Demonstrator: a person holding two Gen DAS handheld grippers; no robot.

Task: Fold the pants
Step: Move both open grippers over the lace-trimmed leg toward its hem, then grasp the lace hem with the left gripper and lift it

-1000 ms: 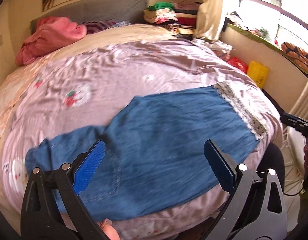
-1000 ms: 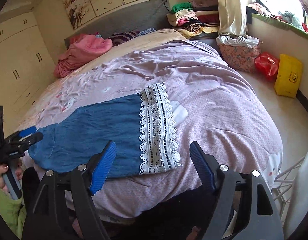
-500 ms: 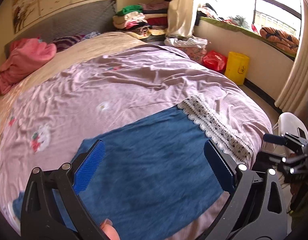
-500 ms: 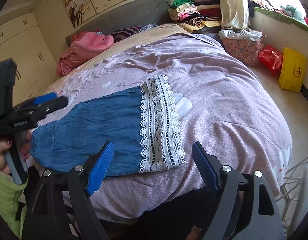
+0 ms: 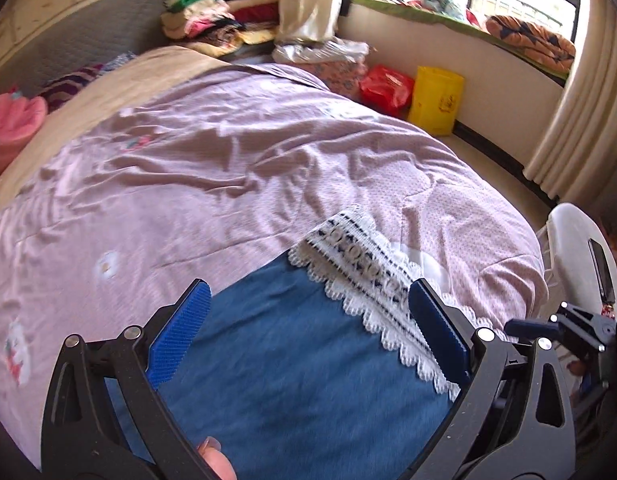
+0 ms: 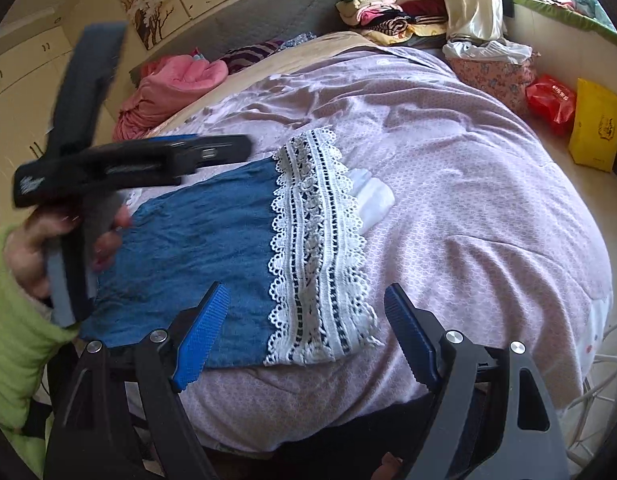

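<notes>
Blue denim pants (image 6: 196, 240) with a white lace hem (image 6: 320, 240) lie flat along the near edge of the bed. My right gripper (image 6: 306, 340) is open just above the near corner of the hem, nothing between its blue pads. My left gripper (image 5: 308, 332) is also open and hovers over the blue cloth (image 5: 300, 380) beside the lace hem (image 5: 372, 276), holding nothing. In the right wrist view it shows blurred at the left, held by a hand in a green sleeve (image 6: 24, 248) over the leg. The waist end of the pants is out of view.
The lilac bedcover (image 6: 468, 200) is wrinkled around the pants. A pink bundle (image 6: 168, 84) lies by the headboard, folded clothes (image 6: 388, 12) are stacked at the far corner. A red bag (image 6: 552, 100) and yellow bag (image 6: 596, 132) stand on the floor. A white rack (image 5: 576, 248) stands close at the right.
My left gripper has swung right along the pants, from the seat area to beside the lace hem. My right gripper has sunk a little toward the hem. Both stay open.
</notes>
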